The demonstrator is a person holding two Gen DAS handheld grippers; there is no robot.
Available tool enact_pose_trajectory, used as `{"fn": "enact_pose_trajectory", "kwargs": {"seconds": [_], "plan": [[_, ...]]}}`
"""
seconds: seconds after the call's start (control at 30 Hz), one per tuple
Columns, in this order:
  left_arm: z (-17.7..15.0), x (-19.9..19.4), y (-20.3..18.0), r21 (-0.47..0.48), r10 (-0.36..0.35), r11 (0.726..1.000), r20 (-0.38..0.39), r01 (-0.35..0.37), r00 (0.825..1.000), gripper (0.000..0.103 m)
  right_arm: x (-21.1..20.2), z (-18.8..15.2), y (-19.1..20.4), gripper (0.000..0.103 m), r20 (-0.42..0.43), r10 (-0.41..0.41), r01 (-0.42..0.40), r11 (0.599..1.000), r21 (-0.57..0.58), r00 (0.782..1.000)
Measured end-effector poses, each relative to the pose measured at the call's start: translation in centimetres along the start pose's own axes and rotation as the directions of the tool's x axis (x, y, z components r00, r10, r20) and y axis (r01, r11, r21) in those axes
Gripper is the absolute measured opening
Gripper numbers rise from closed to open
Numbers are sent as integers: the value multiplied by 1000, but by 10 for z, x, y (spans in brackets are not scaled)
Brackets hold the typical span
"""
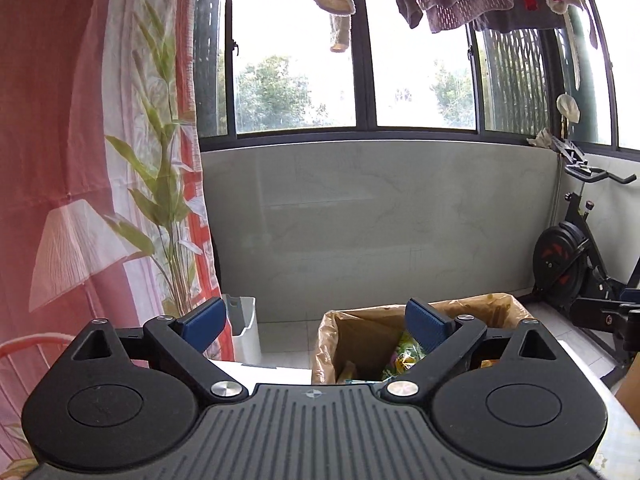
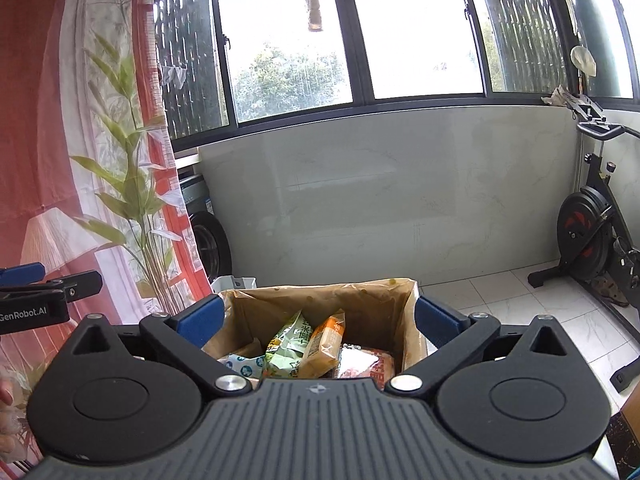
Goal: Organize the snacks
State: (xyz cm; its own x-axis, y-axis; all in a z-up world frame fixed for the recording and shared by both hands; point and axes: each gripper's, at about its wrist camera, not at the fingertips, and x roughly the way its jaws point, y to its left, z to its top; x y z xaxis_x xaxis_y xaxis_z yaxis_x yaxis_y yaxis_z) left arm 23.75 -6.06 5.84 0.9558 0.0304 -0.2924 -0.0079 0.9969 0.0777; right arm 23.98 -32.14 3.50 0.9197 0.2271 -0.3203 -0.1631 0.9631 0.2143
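A brown paper bag (image 2: 360, 308) with a clear plastic liner stands open just beyond my right gripper (image 2: 319, 322). Inside it lie a green snack packet (image 2: 288, 340), an orange packet (image 2: 326, 342), a red and silver packet (image 2: 370, 362) and a blue and white one (image 2: 240, 364). The right gripper's jaws are spread wide on either side of the bag's mouth and hold nothing. In the left wrist view the same bag (image 1: 360, 332) sits right of centre, with green wrappers (image 1: 406, 352) showing inside. My left gripper (image 1: 316, 324) is open and empty too. One finger (image 2: 76, 285) of it shows at the right view's left edge.
A white bin (image 1: 246, 328) stands on the tiled floor beside a red and white curtain (image 1: 80, 160) and a tall green plant (image 2: 132, 184). An exercise bike (image 2: 592, 232) fills the right side. A washing machine (image 2: 204, 236) sits behind the curtain. Laundry hangs over the window.
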Motion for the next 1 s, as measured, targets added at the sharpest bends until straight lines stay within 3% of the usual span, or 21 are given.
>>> {"fn": "enact_pose_trajectory", "kwargs": {"seconds": [0.13,0.43,1.0], "plan": [[-7,-13,7,-33,41,999,-4,-41,999,97,-9,-6,2,103,-21,-3,3,1000,-4,1000],[-19,-22,12,-54,14,998,-66,-17,998,97,-18,-10,9,103,-12,-24,23,999,-42,1000],[-20,-18,14,-65,-1,998,-77,-4,997,97,-19,-13,12,103,-18,-16,15,998,-61,1000]]}}
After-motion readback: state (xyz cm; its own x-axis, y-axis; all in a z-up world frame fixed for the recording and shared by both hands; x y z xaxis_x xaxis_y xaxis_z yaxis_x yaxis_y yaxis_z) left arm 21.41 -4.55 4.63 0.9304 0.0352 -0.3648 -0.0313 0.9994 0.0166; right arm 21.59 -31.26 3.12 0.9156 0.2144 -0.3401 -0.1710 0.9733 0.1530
